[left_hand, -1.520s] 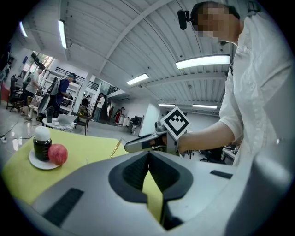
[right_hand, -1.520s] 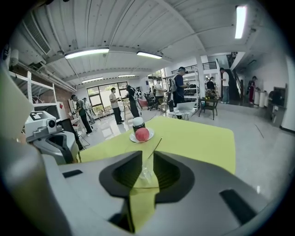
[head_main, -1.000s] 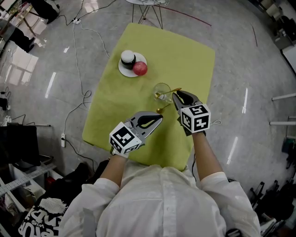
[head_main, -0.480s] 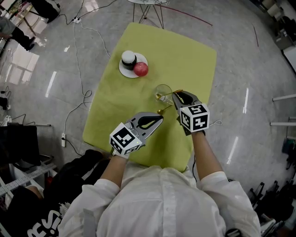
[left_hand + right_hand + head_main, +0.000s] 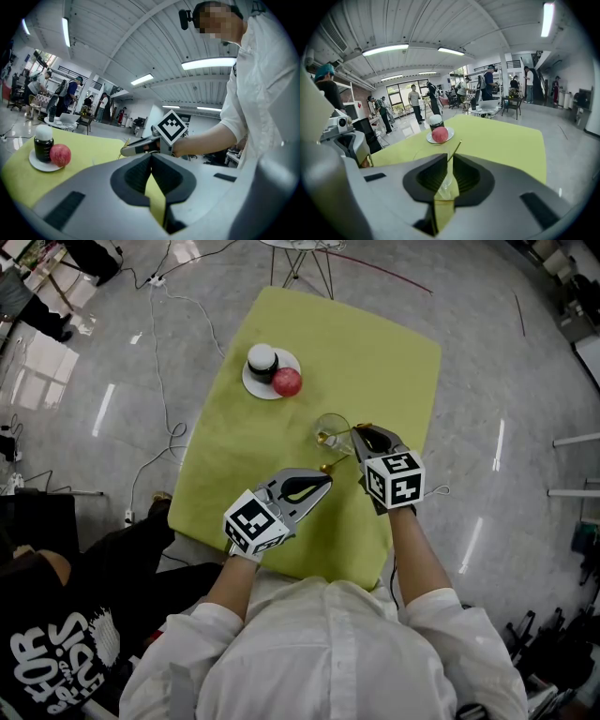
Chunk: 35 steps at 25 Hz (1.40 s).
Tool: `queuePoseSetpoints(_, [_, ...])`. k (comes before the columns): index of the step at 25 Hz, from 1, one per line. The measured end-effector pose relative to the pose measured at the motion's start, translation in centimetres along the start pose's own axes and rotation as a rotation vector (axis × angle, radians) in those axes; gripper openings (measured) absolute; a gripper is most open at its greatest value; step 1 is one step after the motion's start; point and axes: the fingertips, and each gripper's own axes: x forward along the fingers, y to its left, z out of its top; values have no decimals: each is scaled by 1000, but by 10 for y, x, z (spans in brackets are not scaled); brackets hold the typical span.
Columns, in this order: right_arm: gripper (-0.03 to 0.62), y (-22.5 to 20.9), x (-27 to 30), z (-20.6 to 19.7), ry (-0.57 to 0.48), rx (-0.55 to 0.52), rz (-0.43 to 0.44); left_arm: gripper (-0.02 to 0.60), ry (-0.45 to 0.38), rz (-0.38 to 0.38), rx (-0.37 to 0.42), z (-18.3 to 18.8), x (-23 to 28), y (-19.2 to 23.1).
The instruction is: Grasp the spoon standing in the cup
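A clear glass cup [image 5: 330,430] stands on the yellow-green table [image 5: 375,343], and a thin golden spoon [image 5: 359,424] leans out of it to the right. My right gripper [image 5: 356,432] is at the cup's right rim. Its jaws are closing, and in the right gripper view the spoon handle [image 5: 454,149] rises from between the meeting tips of that gripper [image 5: 446,161], with the cup's glass [image 5: 445,176] behind. My left gripper [image 5: 322,481] hovers nearer the front edge, shut and empty. The left gripper view shows the right gripper [image 5: 125,151] from the side.
A white plate [image 5: 253,383] at the back left carries a dark jar with a white lid [image 5: 262,359] and a red apple [image 5: 287,382]. A small golden piece [image 5: 325,466] lies between the grippers. A person in black [image 5: 56,652] stands at lower left; cables [image 5: 159,343] run over the floor.
Both grippers have stayed almost in place at the cup. The person in dark clothing at the lower left has shifted further into view.
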Motion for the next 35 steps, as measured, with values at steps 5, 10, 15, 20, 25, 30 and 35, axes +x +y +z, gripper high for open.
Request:
queuePoseSetpoints(5, [31, 1, 0, 2, -5, 0, 8, 3, 0, 0, 0, 1, 1, 3])
queuePoseSetpoints(10, [17, 3, -5, 5, -19, 13, 21, 3, -1, 1, 1, 1, 0, -1])
queuePoseSetpoints(15, [11, 6, -10, 4, -26, 8, 27, 3, -3, -1, 4, 1, 1, -6])
queuePoseSetpoints(20, [9, 7, -10, 4, -27, 4, 25, 3, -5, -1, 7, 0, 1, -6])
queuePoseSetpoints(25, [9, 7, -11, 6, -32, 1, 22, 3, -3, -2, 9, 1, 0, -6])
queuePoseSetpoints(30, [8, 8, -16, 13, -50, 5, 21, 3, -3, -2, 14, 3, 0, -6])
queuePoseSetpoints(35, [8, 6, -22, 18, -70, 5, 19, 3, -5, -5, 18, 3, 1, -6])
